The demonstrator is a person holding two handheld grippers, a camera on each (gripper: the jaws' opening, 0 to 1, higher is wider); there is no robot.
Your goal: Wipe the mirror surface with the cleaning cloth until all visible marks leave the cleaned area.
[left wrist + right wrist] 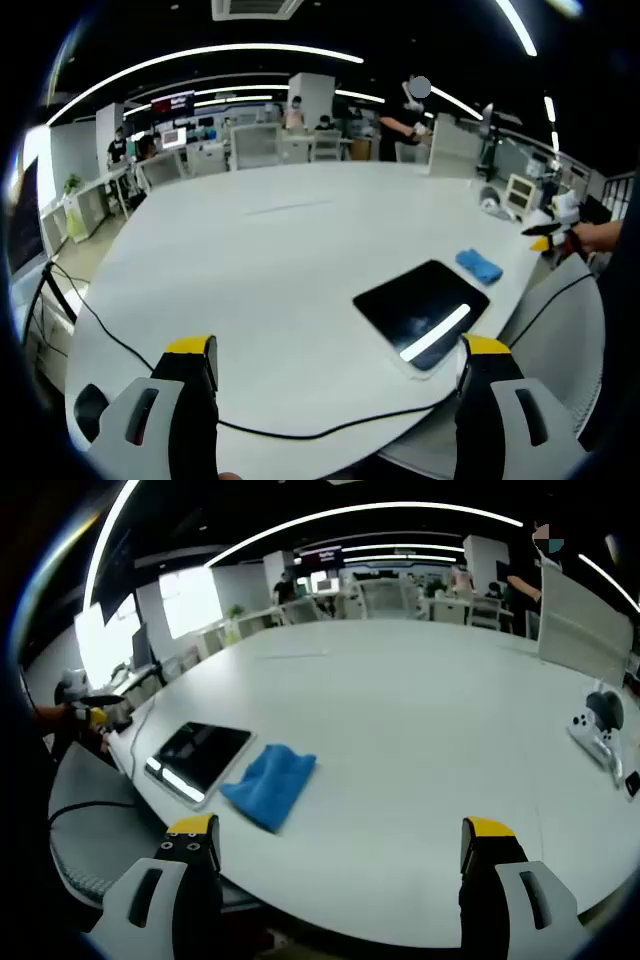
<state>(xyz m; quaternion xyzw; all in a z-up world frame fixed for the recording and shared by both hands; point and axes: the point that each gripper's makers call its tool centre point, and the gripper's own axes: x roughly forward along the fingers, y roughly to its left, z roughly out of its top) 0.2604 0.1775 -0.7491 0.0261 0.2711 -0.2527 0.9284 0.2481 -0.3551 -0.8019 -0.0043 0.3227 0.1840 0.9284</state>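
The mirror (420, 312) lies flat on the table (280, 260). The cloth (270, 785) sits just beside the mirror. The left gripper (335, 375) and right gripper (335, 855) both stand wide open, holding nothing.

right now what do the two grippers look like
Both match: the left gripper and right gripper each have two chunky light grey jaws with yellow caps over black tips and a dark slot down each jaw. A black cable trails near the left one.

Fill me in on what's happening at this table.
A person holds a two-jaw gripper in each hand over a large white table. Both the left gripper and the right gripper are open and hold nothing. A dark mirror lies flat near the table's edge, with a blue cleaning cloth crumpled beside it. Nothing touches either one, so the wiping does not look under way.
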